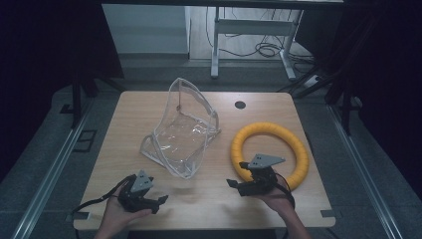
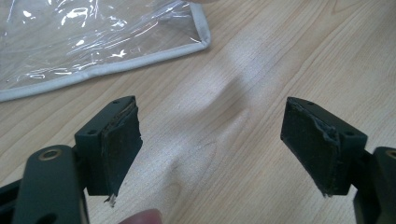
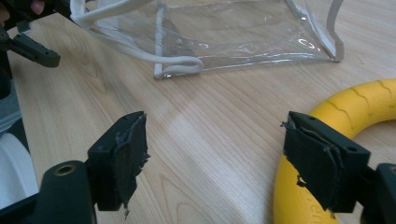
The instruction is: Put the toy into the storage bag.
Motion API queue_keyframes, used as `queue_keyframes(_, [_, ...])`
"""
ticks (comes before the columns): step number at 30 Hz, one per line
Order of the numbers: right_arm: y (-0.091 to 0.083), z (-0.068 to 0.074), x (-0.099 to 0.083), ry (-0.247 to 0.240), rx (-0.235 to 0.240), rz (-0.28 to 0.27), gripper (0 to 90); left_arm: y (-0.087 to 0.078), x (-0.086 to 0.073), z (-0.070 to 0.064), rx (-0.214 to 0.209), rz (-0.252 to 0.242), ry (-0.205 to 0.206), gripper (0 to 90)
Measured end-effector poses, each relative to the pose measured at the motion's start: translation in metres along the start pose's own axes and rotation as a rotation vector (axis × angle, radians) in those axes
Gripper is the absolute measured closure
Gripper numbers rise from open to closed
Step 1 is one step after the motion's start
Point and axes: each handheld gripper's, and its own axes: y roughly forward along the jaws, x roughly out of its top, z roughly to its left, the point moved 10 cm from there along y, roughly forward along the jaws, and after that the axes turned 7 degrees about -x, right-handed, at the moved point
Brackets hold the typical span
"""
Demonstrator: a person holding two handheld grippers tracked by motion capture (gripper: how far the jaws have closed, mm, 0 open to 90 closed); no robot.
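**Now: both tongs open, ring beside the right one, bag ahead of both**

Clearly the right tongs (image 1: 242, 180) sit at the lower middle-right of the high view, jaws spread wide and holding nothing. In the right gripper view the right-hand pad stands just in front of the yellow foam ring (image 3: 327, 140), which curves in from the right edge and down to the bottom of the frame; I cannot tell whether pad and ring touch. In the high view the ring (image 1: 271, 130) lies flat on the table (image 1: 129, 149), to the upper right of these tongs, its near arc passing under the grey plate on top of them. Being round, it has no long axis; the near arc runs roughly across the frame there.

The left tongs (image 1: 158, 203), at the lower left of the high view, are also wide open and empty; the left gripper view shows bare wood between the pads. They lie well apart from the ring, so the right hand is plainly the nearer one.

Farther out, the clear plastic bag (image 1: 181, 129) with white piping sits at the centre of the table, up and right of the left tongs, up and left of the right. Its back panel stands up, the front lies slumped forward. It looks empty. In the left gripper view its piped corner (image 2: 203, 39) lies at the upper left, near but not touching.
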Motion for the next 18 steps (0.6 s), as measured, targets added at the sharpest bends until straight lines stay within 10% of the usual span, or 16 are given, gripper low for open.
queue_keyframes(18, [-0.001,-0.023,0.003,-0.090,0.000,0.143,29.9,-0.001,0.001,0.000,-0.006,-0.003,-0.003,20.0])
